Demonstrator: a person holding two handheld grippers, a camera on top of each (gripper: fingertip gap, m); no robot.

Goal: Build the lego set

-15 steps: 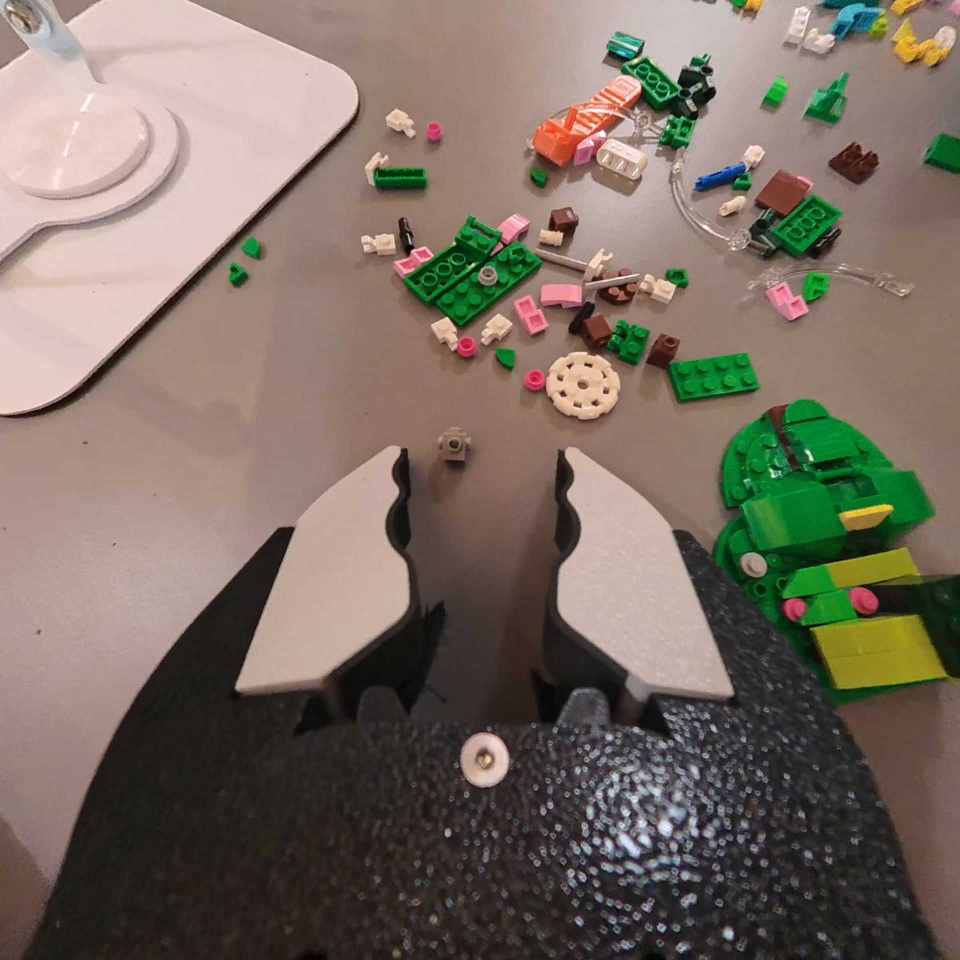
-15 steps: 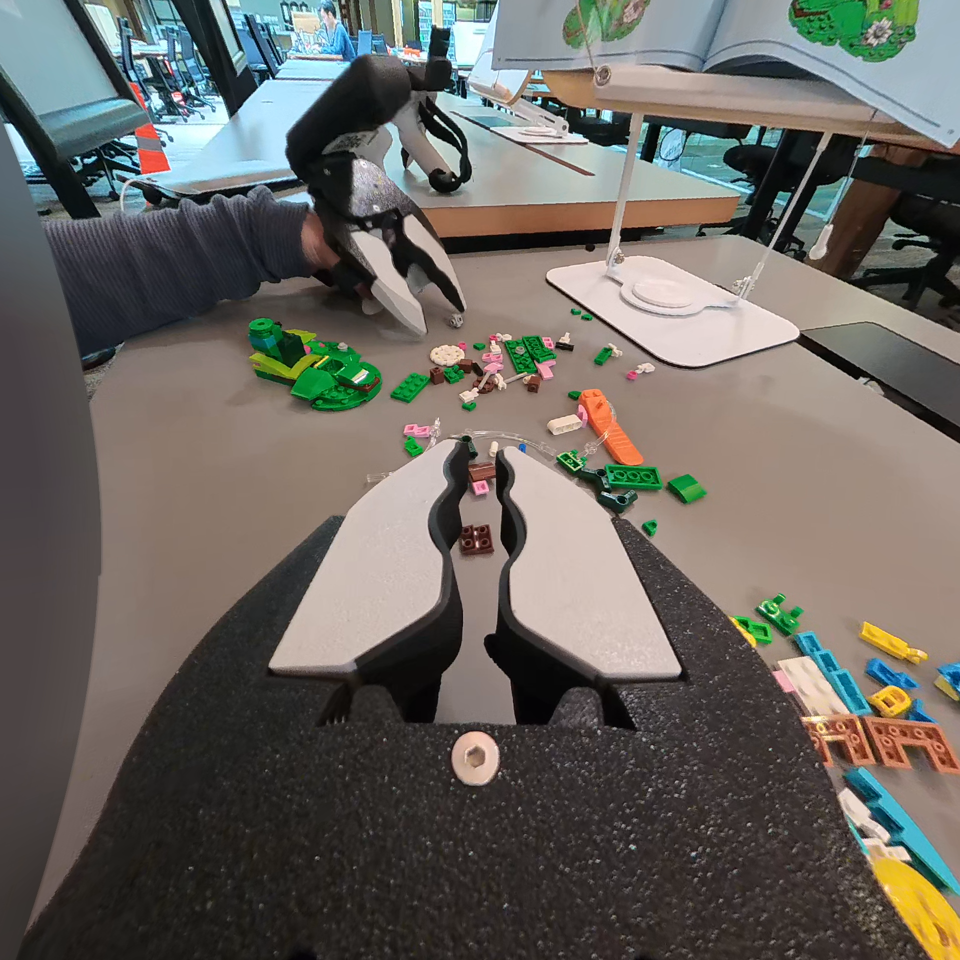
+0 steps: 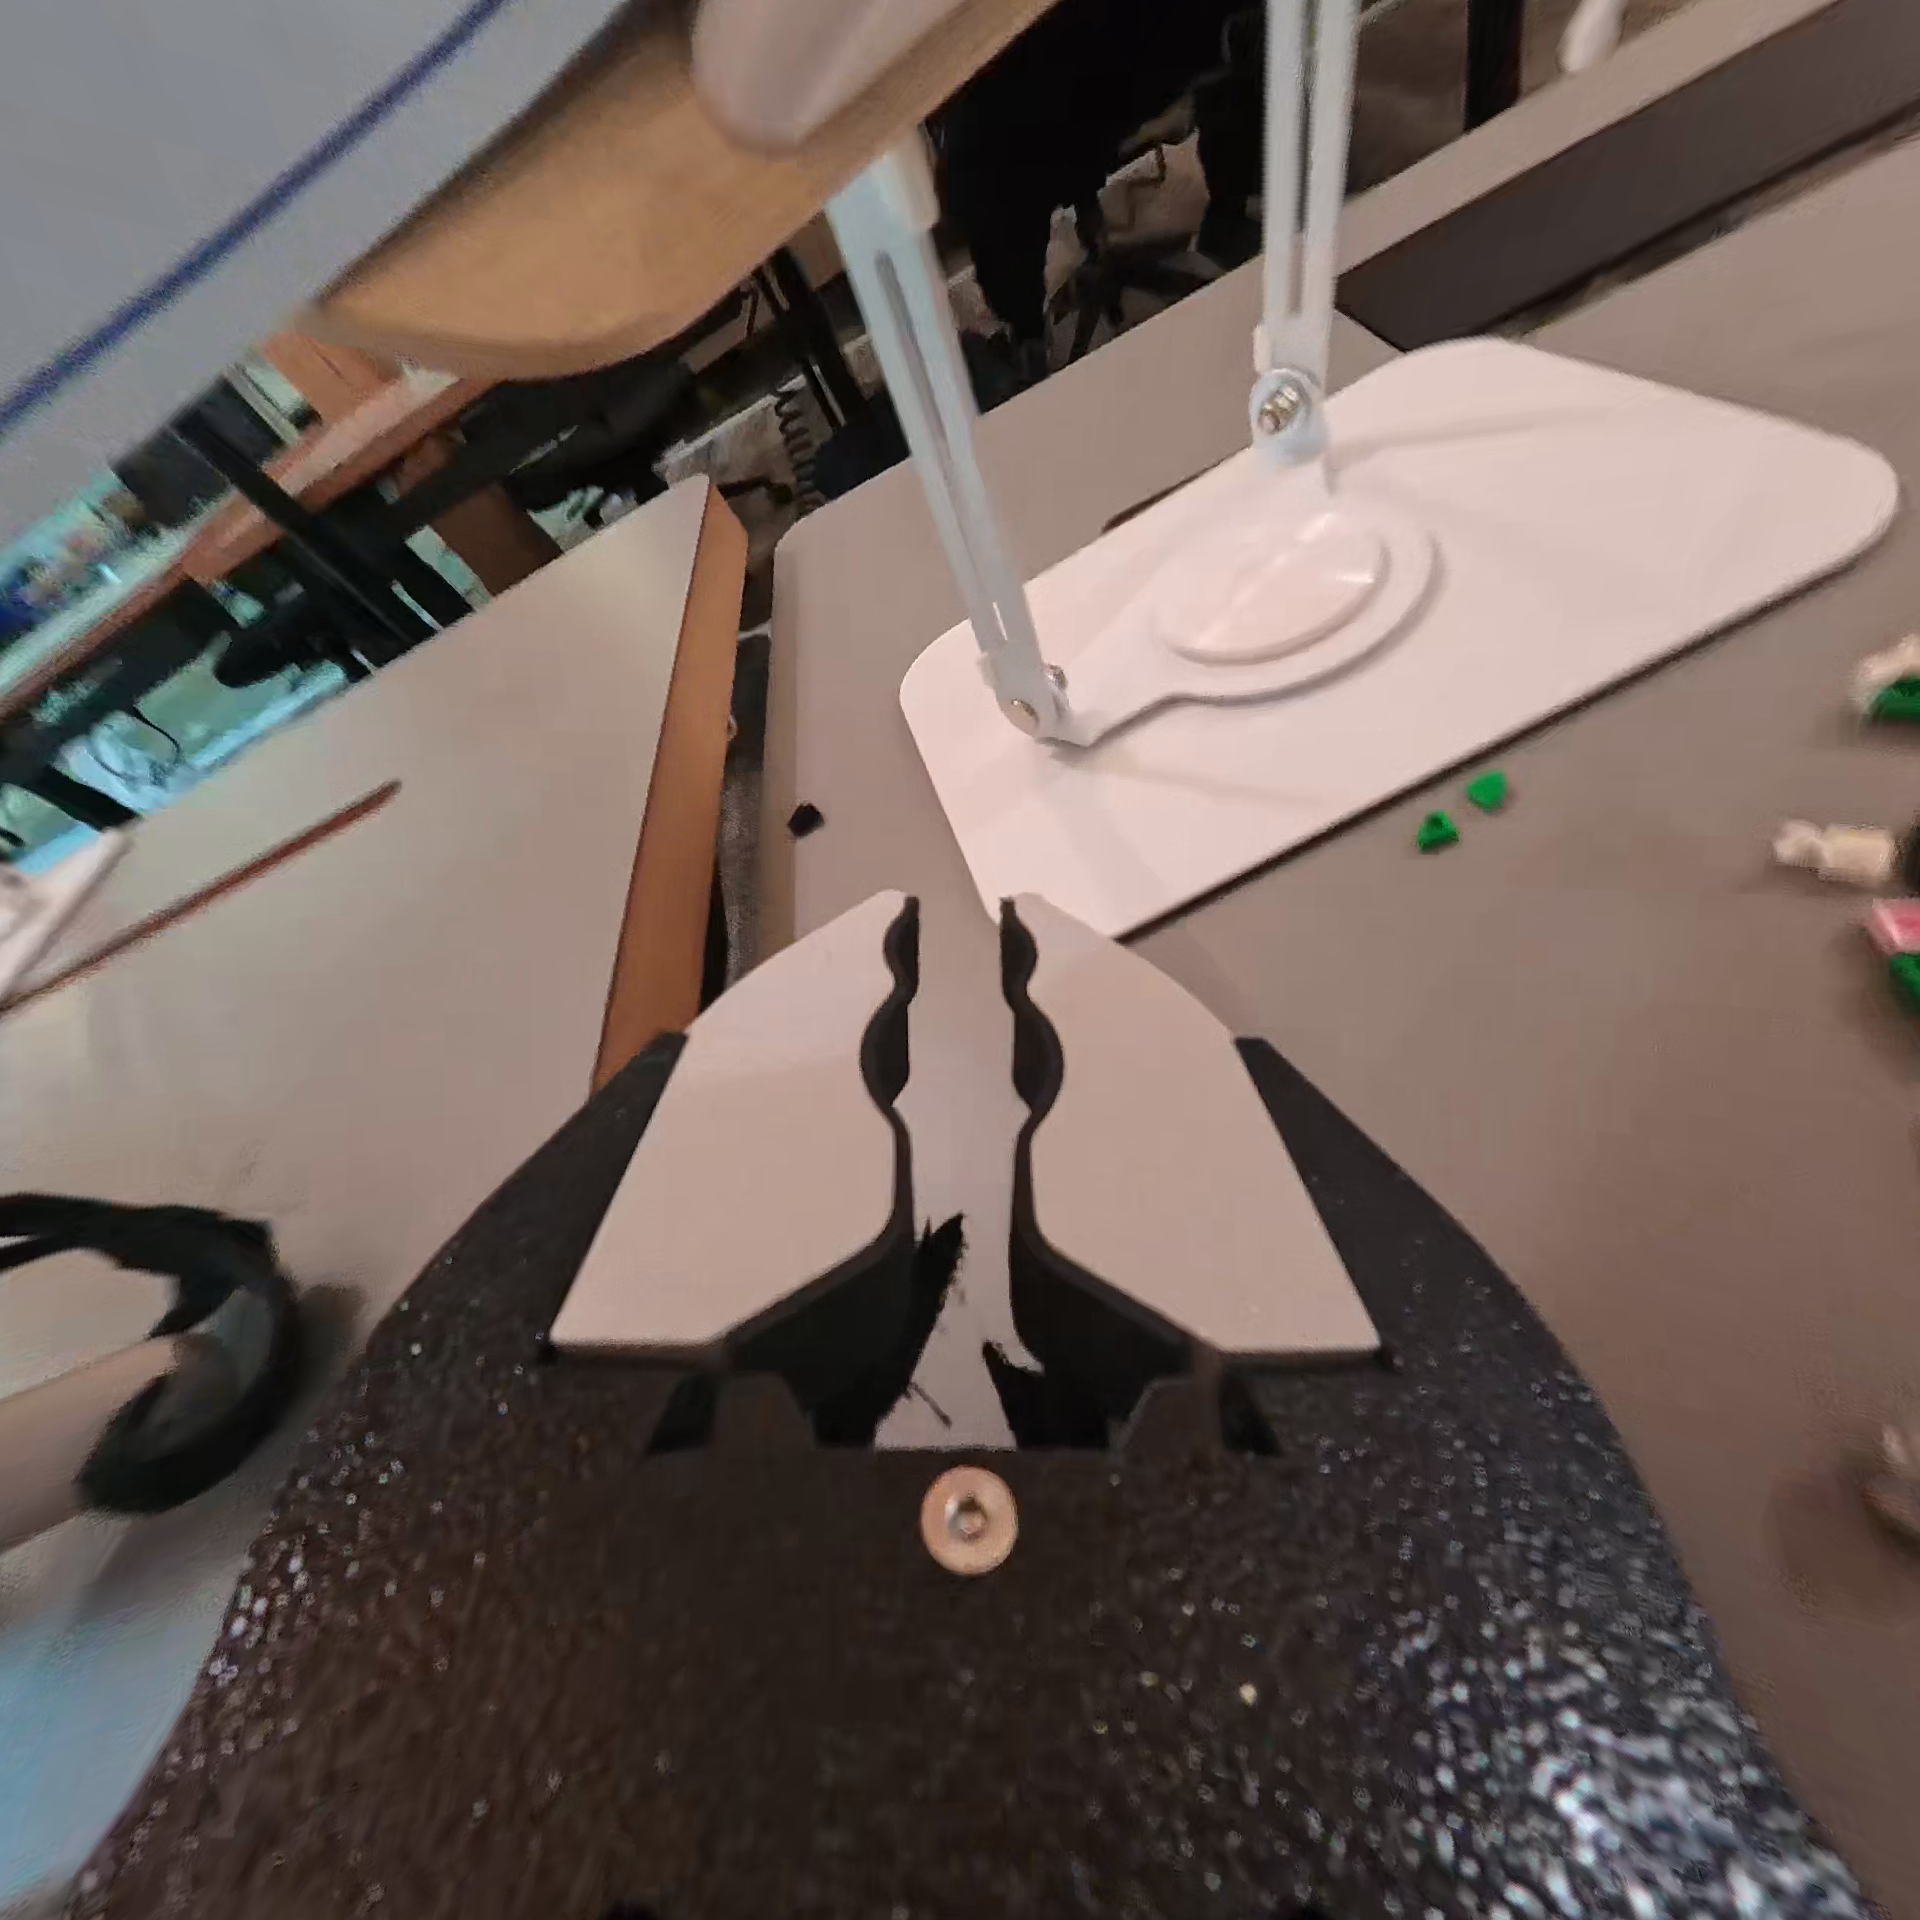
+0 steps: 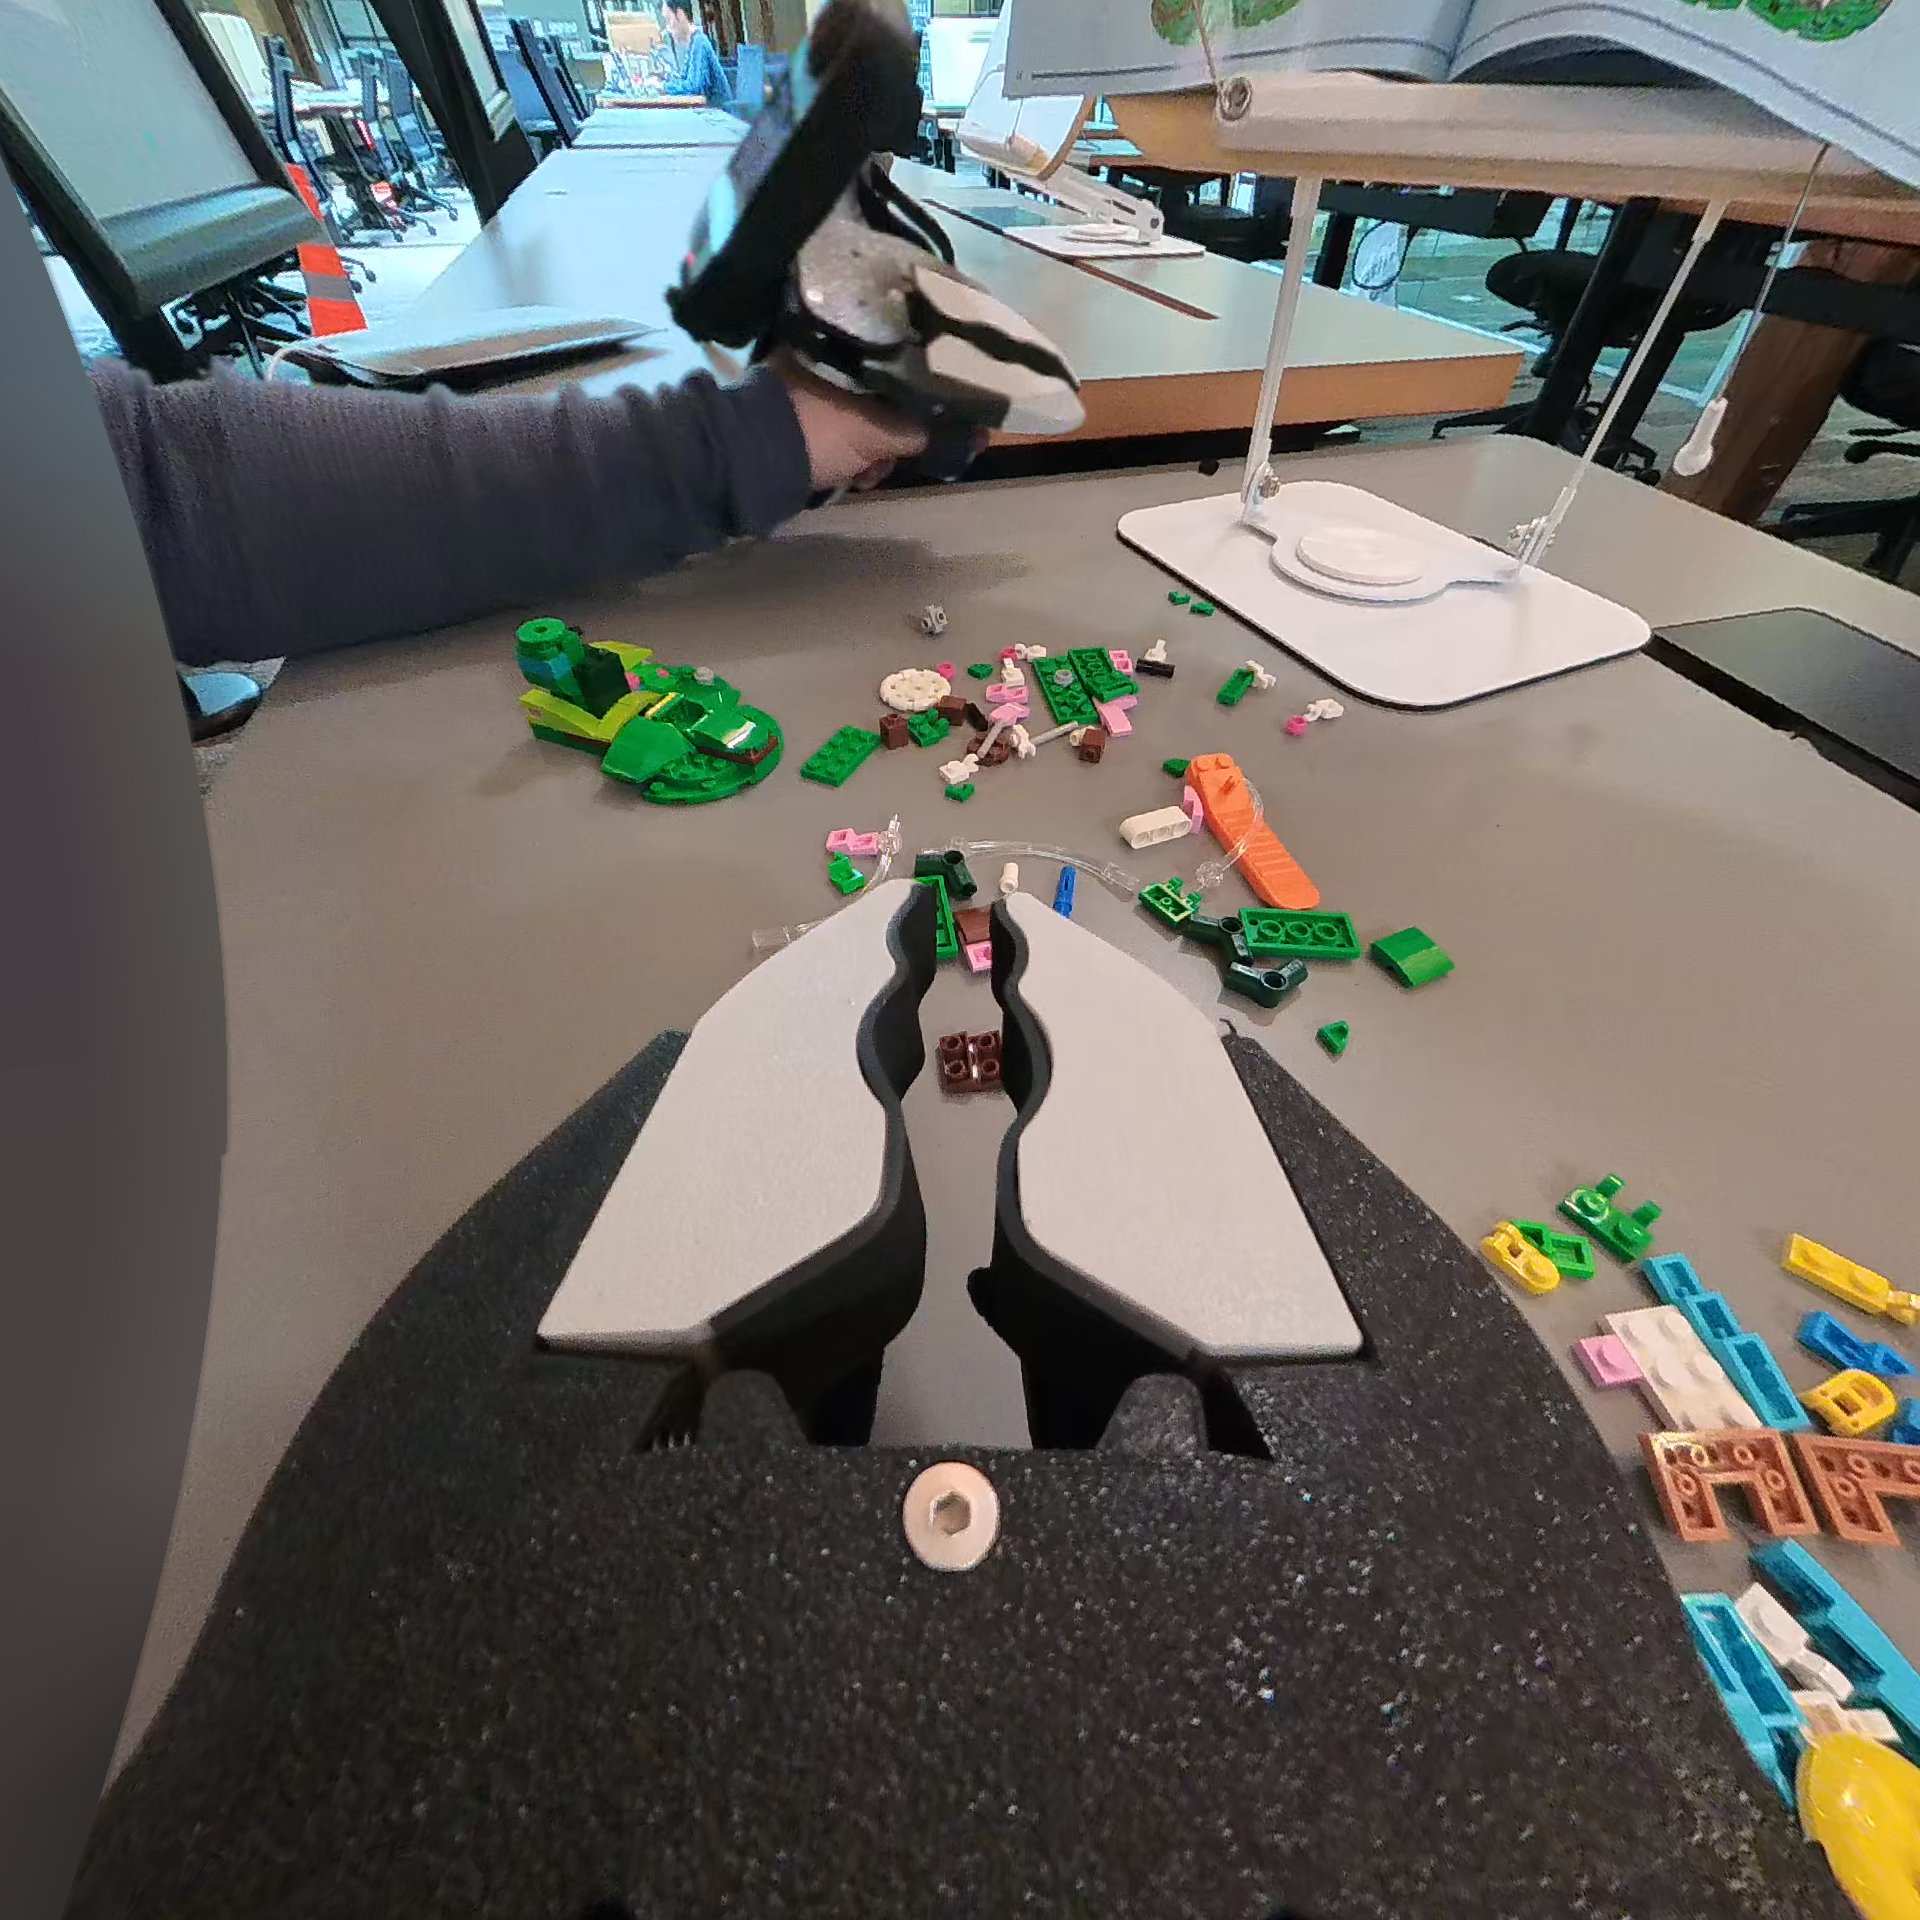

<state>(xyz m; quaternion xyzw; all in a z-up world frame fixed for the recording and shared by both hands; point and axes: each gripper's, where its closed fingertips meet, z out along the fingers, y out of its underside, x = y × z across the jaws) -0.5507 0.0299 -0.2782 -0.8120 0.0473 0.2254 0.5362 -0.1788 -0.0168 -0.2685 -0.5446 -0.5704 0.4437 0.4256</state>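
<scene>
**Left gripper lifts away from the small grey piece**

Raised off the table, the left gripper (image 4: 997, 390) hangs empty, jaws narrowly parted. The right gripper (image 4: 956, 925) hovers, slightly spread. The green model (image 4: 649, 717), at ten o'clock, looks part-built; many loose bricks (image 4: 1060, 696) remain.

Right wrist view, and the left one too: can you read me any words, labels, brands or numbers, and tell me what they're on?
No text is legible in either view.
instruction booklet: only edges of printed pictures show, no words.
orange brick separator and green Lego build: any moulded marks are too small to read.
white stand base: plain, and the left wrist view is motion-blurred.
</scene>
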